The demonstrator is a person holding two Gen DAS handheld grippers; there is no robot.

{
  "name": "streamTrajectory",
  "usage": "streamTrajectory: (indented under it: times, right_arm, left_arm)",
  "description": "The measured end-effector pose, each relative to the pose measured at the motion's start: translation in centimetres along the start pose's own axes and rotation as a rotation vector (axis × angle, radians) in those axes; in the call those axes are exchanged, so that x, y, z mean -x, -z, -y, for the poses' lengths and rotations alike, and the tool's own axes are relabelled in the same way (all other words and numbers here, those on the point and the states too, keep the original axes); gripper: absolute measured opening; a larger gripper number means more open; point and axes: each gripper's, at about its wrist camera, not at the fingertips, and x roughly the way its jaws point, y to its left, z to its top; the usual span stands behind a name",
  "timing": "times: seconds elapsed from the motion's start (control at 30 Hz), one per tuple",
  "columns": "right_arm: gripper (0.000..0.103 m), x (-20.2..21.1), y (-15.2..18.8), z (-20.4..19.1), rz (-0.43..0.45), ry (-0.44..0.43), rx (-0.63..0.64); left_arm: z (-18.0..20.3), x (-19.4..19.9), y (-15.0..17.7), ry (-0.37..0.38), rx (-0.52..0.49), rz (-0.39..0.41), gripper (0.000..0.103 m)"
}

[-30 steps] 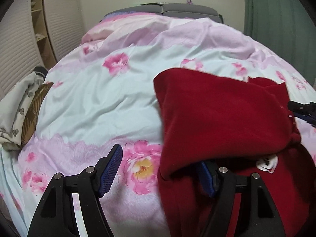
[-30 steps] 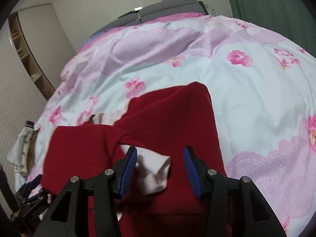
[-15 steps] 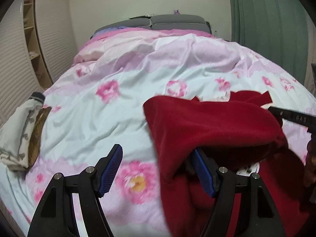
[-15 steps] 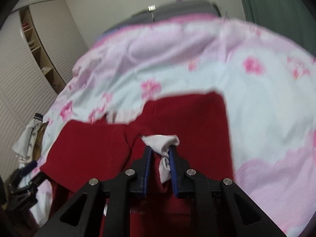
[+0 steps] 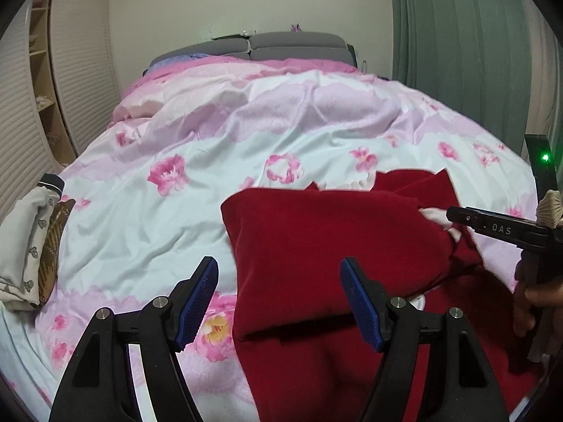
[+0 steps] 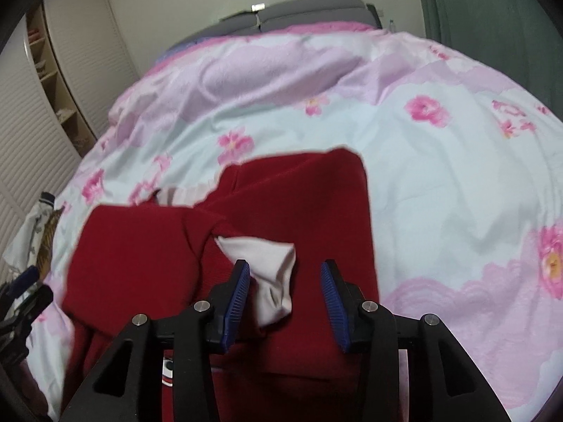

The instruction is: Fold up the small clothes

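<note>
A dark red garment [image 5: 334,246] lies folded over itself on the flowered bed cover; it also shows in the right wrist view [image 6: 281,218]. A pale pink-white cuff [image 6: 271,274] sticks out of its sleeve. My left gripper [image 5: 279,304] is open, and the folded left edge of the garment lies between its fingers. My right gripper [image 6: 285,302] is open around the pale cuff, not pinching it. In the left wrist view the right gripper's body [image 5: 499,227] reaches in from the right, by the cuff [image 5: 438,218].
The pink and pale blue flowered bed cover [image 5: 158,218] spreads to a grey headboard [image 5: 292,44]. Folded pale and brown clothes [image 5: 28,242] lie at the bed's left edge. Louvred cupboard doors [image 5: 81,70] stand on the left and a green curtain [image 5: 464,52] on the right.
My right gripper, shut on the pale cuff half a second ago, has opened and let it go. The left gripper has drawn back, so the red fold no longer covers its right finger.
</note>
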Motion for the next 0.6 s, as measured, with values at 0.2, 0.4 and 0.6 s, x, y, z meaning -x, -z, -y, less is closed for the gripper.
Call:
streamTrajectory:
  times: [0.2,0.4,0.6]
  right_arm:
    - [0.043,1.7,-0.9,-3.2,0.071,-0.068,0.066]
    - [0.043,0.4,1.0,-5.9,0.036,-0.082,0.175]
    - [0.043,-1.7,2.3,-5.7,-0.034,-0.074,0.188]
  left_arm:
    - [0.8,-1.1,-1.8,0.026,-0.004,0.017,0.072]
    - [1.4,-4.2,-0.8,0.035,0.0,-0.046,0.072]
    - [0.9,-6.7,1.1,0.026,0.018,-0.117,0.072]
